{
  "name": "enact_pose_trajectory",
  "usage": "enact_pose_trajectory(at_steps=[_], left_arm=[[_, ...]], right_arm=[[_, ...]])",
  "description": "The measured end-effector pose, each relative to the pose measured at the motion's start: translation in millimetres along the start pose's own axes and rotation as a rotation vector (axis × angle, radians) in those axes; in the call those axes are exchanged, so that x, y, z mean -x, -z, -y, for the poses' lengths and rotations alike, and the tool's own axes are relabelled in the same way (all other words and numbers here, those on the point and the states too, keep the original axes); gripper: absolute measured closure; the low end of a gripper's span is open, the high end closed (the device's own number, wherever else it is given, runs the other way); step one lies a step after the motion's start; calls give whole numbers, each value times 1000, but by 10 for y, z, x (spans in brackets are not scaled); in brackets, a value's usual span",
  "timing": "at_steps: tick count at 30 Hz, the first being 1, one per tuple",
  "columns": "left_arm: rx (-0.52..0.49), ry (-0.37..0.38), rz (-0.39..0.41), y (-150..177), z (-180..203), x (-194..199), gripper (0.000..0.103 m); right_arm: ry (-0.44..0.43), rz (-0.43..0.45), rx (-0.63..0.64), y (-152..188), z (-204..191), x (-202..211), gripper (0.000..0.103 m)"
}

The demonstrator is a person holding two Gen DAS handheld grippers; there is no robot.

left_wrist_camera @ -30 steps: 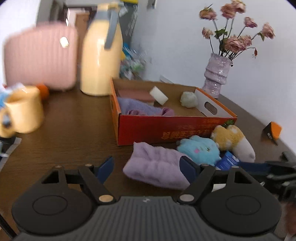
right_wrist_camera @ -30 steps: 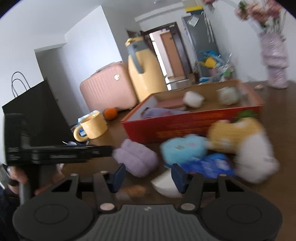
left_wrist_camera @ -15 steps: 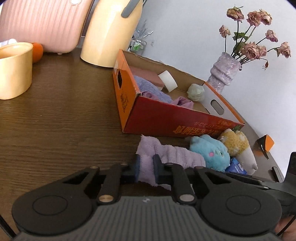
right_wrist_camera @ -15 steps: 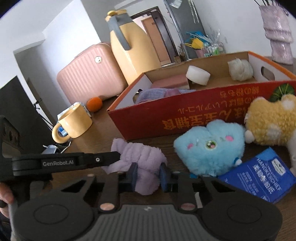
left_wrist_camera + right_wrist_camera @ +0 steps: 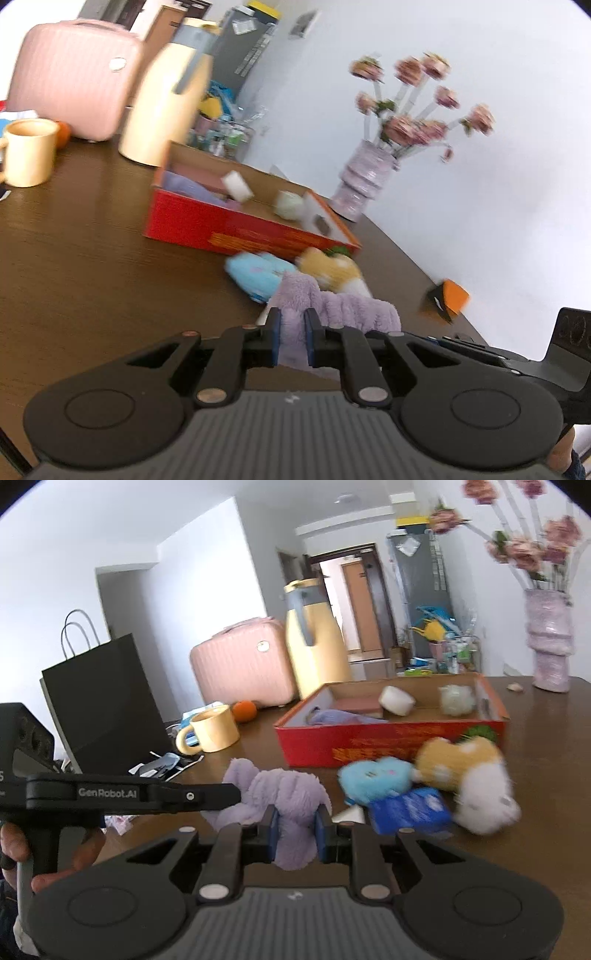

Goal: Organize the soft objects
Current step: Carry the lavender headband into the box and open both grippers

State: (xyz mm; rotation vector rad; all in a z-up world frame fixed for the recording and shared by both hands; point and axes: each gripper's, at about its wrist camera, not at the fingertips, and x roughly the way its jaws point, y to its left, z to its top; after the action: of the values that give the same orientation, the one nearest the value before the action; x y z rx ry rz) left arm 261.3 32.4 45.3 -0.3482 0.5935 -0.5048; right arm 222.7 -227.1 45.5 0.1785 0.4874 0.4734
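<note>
Both grippers hold one fluffy purple cloth, lifted above the brown table. My left gripper is shut on one end of it. My right gripper is shut on the other end of the cloth. A red cardboard box beyond holds a purple cloth, a pink item, a white roll and a pale green ball; it also shows in the right wrist view. A blue plush and a yellow-and-white plush lie in front of the box.
A blue packet lies by the plush toys. A yellow mug, an orange, a yellow thermos and a pink suitcase stand at the back left. A flower vase stands back right. A black paper bag stands left.
Both grippers closed on the purple cloth and have lifted it off the table. The view has pulled back and tilted away from the box.
</note>
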Motion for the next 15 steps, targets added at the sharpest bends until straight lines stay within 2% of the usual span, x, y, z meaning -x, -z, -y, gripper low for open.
enact_pose_trajectory(at_steps=[5, 8, 11, 15], left_arm=[[-58, 25, -29, 5, 399, -157, 90], [-98, 23, -32, -121, 557, -322, 90], [-128, 4, -51, -465, 622, -655, 90], [-161, -63, -67, -1129, 608, -1279, 90]], right_arm=[[35, 28, -65, 61, 314, 244, 84], [49, 55, -63, -65, 471, 231, 84], [61, 73, -26, -431, 662, 50, 84], [62, 16, -30, -1170, 1058, -589, 84]])
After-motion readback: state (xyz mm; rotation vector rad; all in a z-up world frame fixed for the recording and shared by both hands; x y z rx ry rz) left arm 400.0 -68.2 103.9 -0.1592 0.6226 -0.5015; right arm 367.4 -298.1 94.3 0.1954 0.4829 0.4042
